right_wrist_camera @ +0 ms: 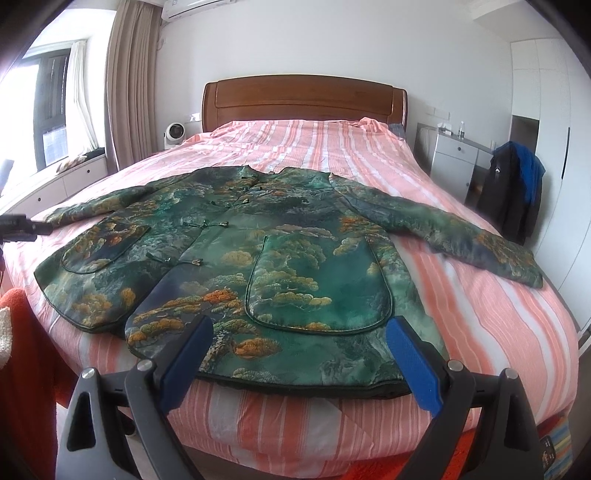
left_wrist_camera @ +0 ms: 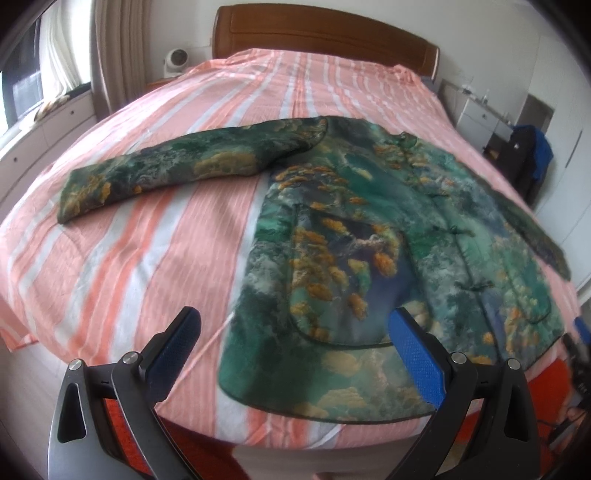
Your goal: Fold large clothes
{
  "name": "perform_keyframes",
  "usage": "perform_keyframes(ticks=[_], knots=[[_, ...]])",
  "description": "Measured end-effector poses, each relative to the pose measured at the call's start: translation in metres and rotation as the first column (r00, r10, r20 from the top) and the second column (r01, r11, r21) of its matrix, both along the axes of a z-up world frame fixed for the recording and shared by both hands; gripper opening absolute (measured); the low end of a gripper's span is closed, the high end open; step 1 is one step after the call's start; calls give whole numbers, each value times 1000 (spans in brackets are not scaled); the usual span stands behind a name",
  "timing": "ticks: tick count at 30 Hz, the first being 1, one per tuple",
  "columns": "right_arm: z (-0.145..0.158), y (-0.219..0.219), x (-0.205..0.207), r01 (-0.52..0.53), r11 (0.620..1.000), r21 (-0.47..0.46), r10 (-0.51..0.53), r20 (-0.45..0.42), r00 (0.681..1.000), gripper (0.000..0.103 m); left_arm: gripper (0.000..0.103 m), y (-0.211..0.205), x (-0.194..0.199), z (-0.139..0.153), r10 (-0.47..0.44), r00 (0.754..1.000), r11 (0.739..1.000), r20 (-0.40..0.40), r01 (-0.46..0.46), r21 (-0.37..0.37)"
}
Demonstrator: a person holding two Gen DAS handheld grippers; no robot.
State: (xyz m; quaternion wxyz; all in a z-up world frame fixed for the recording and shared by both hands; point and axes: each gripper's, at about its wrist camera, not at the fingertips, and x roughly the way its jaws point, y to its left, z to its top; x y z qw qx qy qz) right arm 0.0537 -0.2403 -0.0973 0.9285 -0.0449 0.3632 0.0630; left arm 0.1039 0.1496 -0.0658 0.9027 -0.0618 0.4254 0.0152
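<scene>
Both your claws gape wide, empty: left gripper (left_wrist_camera: 293, 325), right gripper (right_wrist_camera: 299, 332). Green landscape-print padded jacket (right_wrist_camera: 258, 251) lies flat on pink striped bedspread (right_wrist_camera: 480, 332). Only right view shows wall air conditioner (right_wrist_camera: 195, 5).

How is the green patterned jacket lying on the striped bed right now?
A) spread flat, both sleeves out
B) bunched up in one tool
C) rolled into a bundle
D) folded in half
A: the green patterned jacket lies flat, front up, on the pink striped bedspread, with one sleeve stretched out to each side.
</scene>
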Motion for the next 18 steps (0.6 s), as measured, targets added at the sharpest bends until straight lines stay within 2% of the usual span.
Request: perform_keyframes(ticks=[2,3,4,6,9,11,13,14,16,17,18], knots=[[7,-9,2,9,1000,0,-9,11,1000,94,101,5,1,-3,24,999,998,-28,-22,62],[13,-21,3,38,999,-1,-37,24,999,94,101,9,2,-6,31,998,998,-47,-28,63],[17,-31,3,57,998,9,-57,27,998,94,101,17,3,-9,35,997,999,-75,-32,35],[23,-63,9,111,992,64,-110,-7,994,95,101,33,3,-17,29,993,997,-115,-37,-69],[9,-103,29,154,980,126,-129,-188,974,95,101,49,7,-32,6,987,978,-162,-39,-205],[-9,-123,40,171,964,202,-100,-319,943,95,101,49,10,-44,-27,980,963,-195,-27,-267],[-22,-133,48,184,946,267,-68,-390,918,95,101,41,14,-53,-82,974,952,-210,14,-305],[-27,-135,51,178,941,287,-47,-409,911,95,101,35,16,-57,-105,970,954,-219,36,-299],[-36,-134,59,167,940,298,-18,-447,894,94,96,22,20,-62,-146,962,963,-229,85,-258],[-42,-134,62,176,943,283,-23,-470,882,92,84,17,21,-65,-148,960,971,-238,96,-219],[-47,-134,65,185,940,287,-20,-495,869,79,68,15,21,-67,-140,958,979,-250,96,-182]])
